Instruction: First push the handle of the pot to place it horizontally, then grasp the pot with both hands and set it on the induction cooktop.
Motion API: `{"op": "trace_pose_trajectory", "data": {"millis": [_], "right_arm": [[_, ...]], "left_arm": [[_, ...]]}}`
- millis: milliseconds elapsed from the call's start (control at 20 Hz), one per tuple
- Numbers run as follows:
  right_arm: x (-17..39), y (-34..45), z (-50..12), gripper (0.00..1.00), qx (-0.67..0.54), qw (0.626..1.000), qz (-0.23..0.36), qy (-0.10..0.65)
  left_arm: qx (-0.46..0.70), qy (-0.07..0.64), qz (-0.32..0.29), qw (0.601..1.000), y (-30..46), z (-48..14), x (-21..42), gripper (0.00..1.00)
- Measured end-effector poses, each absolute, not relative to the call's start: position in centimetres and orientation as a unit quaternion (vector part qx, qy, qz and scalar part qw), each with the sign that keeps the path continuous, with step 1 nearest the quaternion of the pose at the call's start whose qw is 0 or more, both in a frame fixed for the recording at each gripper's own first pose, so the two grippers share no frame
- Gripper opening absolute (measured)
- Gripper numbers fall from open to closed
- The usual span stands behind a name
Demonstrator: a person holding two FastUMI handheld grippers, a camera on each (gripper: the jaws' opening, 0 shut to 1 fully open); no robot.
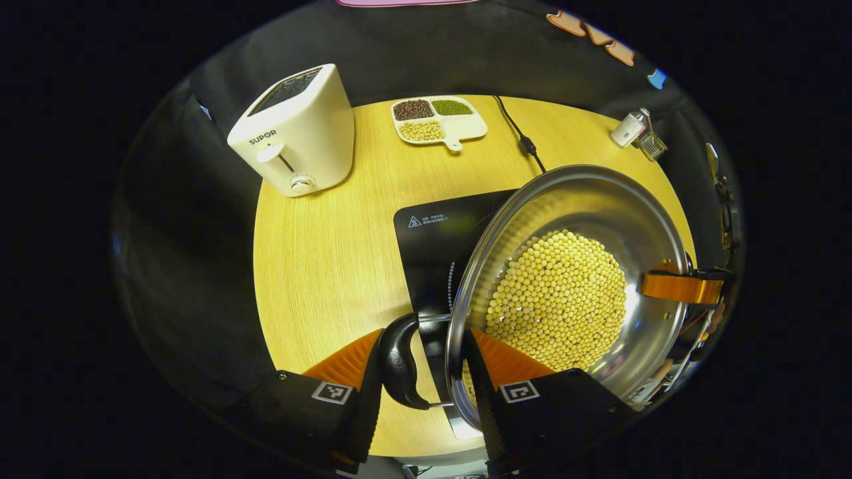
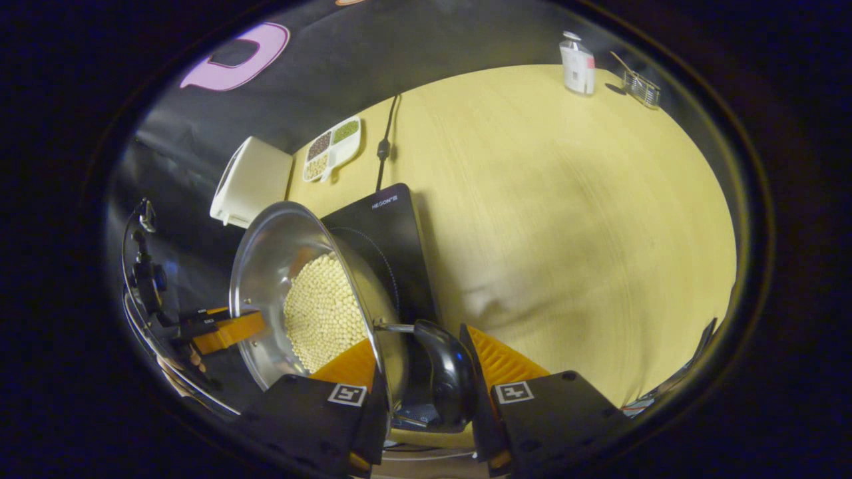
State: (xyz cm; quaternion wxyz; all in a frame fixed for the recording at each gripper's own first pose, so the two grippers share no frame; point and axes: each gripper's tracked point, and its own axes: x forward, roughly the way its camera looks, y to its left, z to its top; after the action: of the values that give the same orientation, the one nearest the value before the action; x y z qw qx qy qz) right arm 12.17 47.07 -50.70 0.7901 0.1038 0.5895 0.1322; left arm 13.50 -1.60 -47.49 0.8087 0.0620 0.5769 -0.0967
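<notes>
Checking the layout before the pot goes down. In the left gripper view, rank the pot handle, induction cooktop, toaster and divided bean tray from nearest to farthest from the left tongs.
1. Pot handle: between the left tongs.
2. Induction cooktop: just ahead, under the pot.
3. Toaster: far left.
4. Divided bean tray: table's far edge. Toaster and tray are close; the tray looks slightly farther.

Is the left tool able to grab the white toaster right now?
Probably not. The left tool is clamped on the black handle of the shiny steel pot of yellow beans, so it's busy, and the white toaster stands farther off across the wooden table.
</notes>
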Motion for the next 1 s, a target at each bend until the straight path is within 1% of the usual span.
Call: {"op": "trace_pose_trajectory", "data": {"millis": [450,500,550,800,850,900,950,1000], "right_arm": [[13.0,48.0,-52.6,0.55,0.095,0.786,0.137,0.596],[13.1,48.1,-52.8,0.5,0.095,0.786,0.137,0.596],[13.0,48.2,-52.8,0.55,0.095,0.784,0.139,0.597],[13.1,48.3,-53.1,0.55,0.1,0.78,0.144,0.6],[13.1,48.4,-53.1,0.6,0.1,0.779,0.146,0.601],[13.1,48.3,-53.2,0.51,0.101,0.779,0.148,0.601],[13.1,48.4,-53.2,0.51,0.102,0.778,0.15,0.601],[13.2,48.4,-53.3,0.55,0.102,0.779,0.152,0.6]], "left_arm": [[0.06,0.577,-0.076,0.811,-1.7,-46.8,13.0,0.66],[0.058,0.577,-0.073,0.811,-1.7,-46.7,12.9,0.66],[0.06,0.576,-0.073,0.812,-1.7,-46.4,12.9,0.67],[0.065,0.57,-0.076,0.815,-1.6,-46.1,12.9,0.66],[0.065,0.57,-0.076,0.816,-1.5,-46.1,12.9,0.66],[0.064,0.57,-0.076,0.816,-1.5,-46.1,12.8,0.67],[0.063,0.568,-0.076,0.817,-1.5,-46.1,12.8,0.67],[0.061,0.567,-0.075,0.818,-1.6,-46.2,12.7,0.66]]}}
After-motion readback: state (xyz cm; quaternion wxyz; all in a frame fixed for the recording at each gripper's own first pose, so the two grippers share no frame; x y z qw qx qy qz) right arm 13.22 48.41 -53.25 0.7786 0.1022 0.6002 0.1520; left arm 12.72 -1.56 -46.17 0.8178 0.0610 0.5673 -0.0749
